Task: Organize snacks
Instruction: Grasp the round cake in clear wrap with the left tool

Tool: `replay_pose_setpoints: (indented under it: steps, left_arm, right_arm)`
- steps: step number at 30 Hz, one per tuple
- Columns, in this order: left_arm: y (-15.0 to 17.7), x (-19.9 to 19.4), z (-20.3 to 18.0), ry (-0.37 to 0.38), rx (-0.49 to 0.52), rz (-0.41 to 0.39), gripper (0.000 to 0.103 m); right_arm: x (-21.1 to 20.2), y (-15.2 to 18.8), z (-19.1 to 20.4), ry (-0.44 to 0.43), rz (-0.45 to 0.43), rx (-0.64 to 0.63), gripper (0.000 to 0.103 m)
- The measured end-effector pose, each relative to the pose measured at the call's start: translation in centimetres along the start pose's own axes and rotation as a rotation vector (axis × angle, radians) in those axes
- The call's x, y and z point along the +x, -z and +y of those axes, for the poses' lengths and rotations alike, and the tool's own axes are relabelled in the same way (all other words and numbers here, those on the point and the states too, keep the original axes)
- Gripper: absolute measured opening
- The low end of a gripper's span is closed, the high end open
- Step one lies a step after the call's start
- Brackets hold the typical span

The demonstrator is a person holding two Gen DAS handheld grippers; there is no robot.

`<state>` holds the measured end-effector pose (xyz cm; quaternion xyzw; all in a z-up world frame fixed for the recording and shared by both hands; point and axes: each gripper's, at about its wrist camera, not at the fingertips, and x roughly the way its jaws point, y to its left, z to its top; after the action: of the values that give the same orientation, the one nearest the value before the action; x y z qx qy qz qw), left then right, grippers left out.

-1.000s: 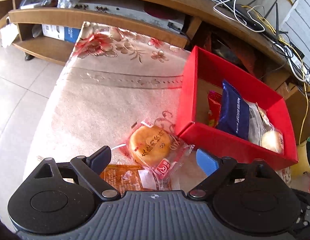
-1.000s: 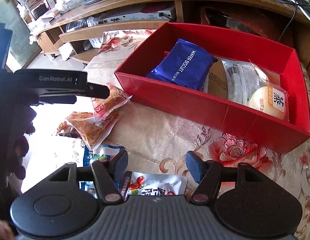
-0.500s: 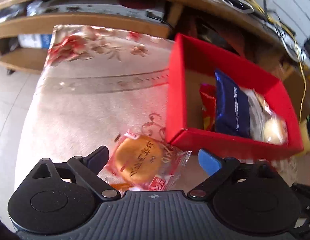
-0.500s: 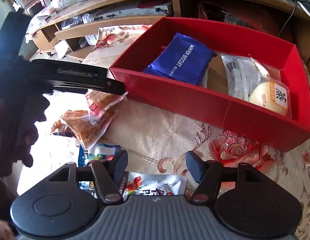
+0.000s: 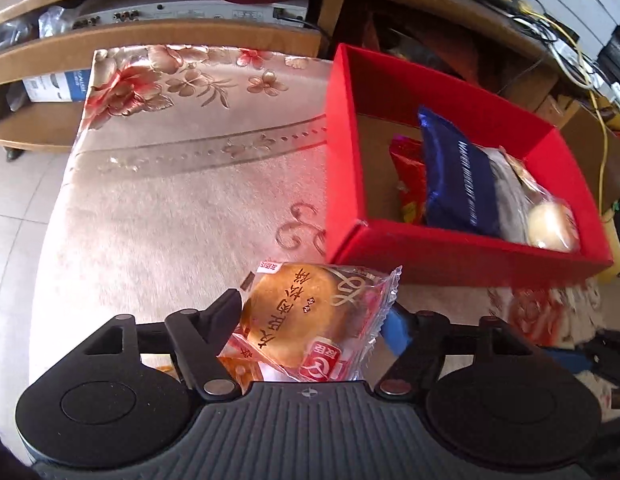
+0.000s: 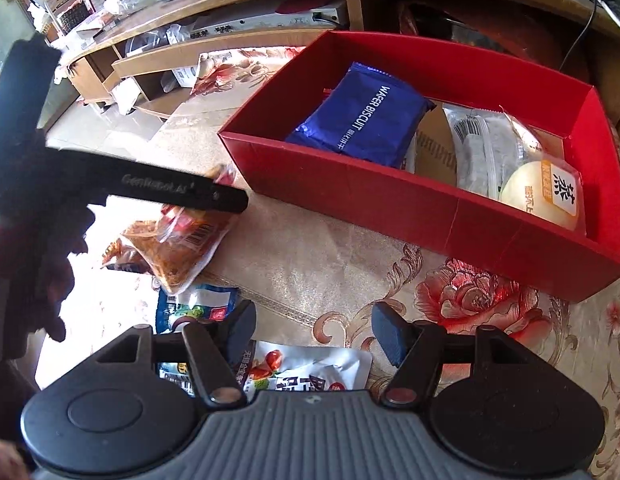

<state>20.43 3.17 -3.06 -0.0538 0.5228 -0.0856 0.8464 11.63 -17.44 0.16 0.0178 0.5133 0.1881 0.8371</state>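
The left gripper (image 5: 314, 314) had its two fingers closed against the sides of a wrapped round cake (image 5: 310, 320), pinching the clear packet between them. The cake sat just short of the near corner of the red box (image 5: 462, 248), not inside it; whether it was lifted clear of the floral tablecloth (image 5: 190, 200) could not be told.

Inside the box lay a blue wafer biscuit pack (image 6: 362, 116), propped on a red packet (image 5: 410, 176) at the left end, then a grey see-through pack (image 6: 482, 148) and a pale bun in a wrapper (image 6: 546, 192) at the right end.

The right gripper (image 6: 314, 330) hung with its fingers spread apart, holding nothing, above a white snack bag (image 6: 310, 372) printed with red fruit (only its upper part showed). To the left of it on the cloth lay a blue and white packet (image 6: 198, 304) and, further off, a clear bag of orange-brown strips (image 6: 178, 248). The left gripper crossed that view as a dark bar above the orange bag.
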Motion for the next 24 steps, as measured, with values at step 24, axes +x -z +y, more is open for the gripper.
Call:
replay_pose_setpoints:
  steps: [24]
  left_arm:
    - [4.7, -1.9, -3.1, 0.028, 0.127, 0.107, 0.098]
  right_arm:
    - [-1.2, 0.5, -1.5, 0.033, -0.005, 0.012, 0.060]
